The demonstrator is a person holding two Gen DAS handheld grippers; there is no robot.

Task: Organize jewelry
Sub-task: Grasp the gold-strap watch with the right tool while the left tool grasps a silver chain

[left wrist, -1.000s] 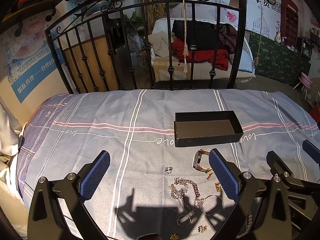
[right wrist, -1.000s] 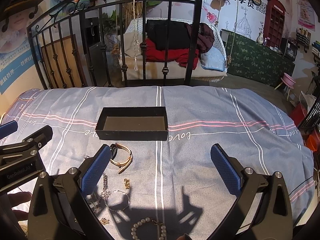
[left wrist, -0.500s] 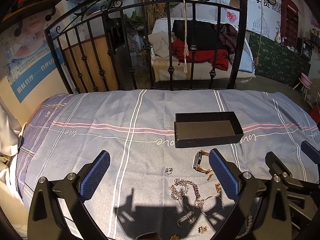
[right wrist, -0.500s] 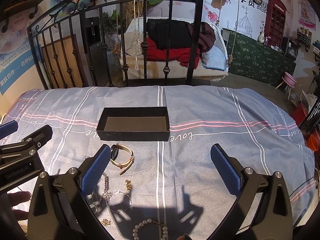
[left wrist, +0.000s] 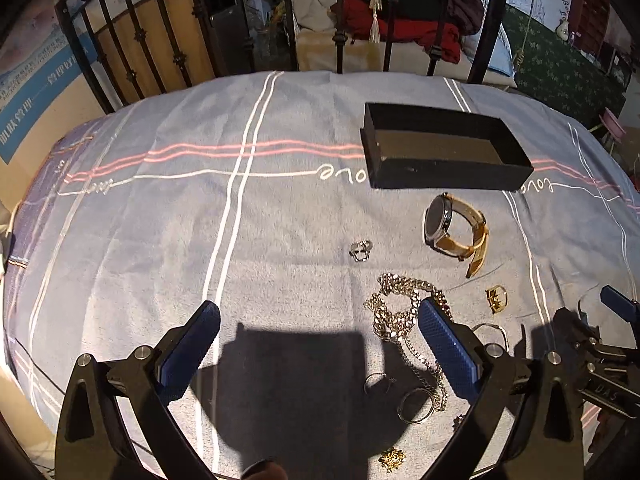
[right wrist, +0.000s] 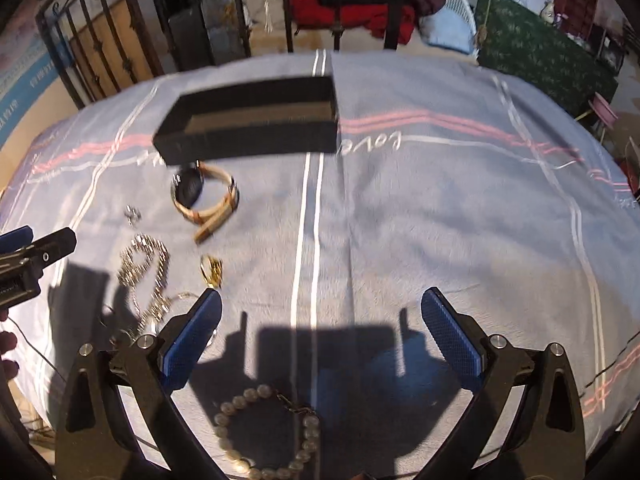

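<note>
An empty black box point(left wrist: 444, 152) point(right wrist: 256, 120) sits on the striped grey cloth point(left wrist: 240, 220). Before it lie a tan-strap watch point(left wrist: 456, 228) point(right wrist: 204, 196), a small silver ring point(left wrist: 361, 249), a gold ring point(left wrist: 497, 298) point(right wrist: 211, 269), a silver chain necklace point(left wrist: 404, 316) point(right wrist: 146, 272), several small rings and earrings point(left wrist: 416, 400), and a pearl bracelet point(right wrist: 264, 432). My left gripper point(left wrist: 320, 336) is open and empty, over the cloth just left of the chain. My right gripper point(right wrist: 320, 328) is open and empty, above the pearl bracelet.
A black iron railing point(left wrist: 340, 20) stands behind the table's far edge. The right gripper's body shows at the lower right of the left wrist view point(left wrist: 600, 352). The left gripper shows at the left edge of the right wrist view point(right wrist: 28, 264).
Both grippers have tilted down and moved closer to the cloth, so the jewelry and box look larger. Both stay open. No object has moved.
</note>
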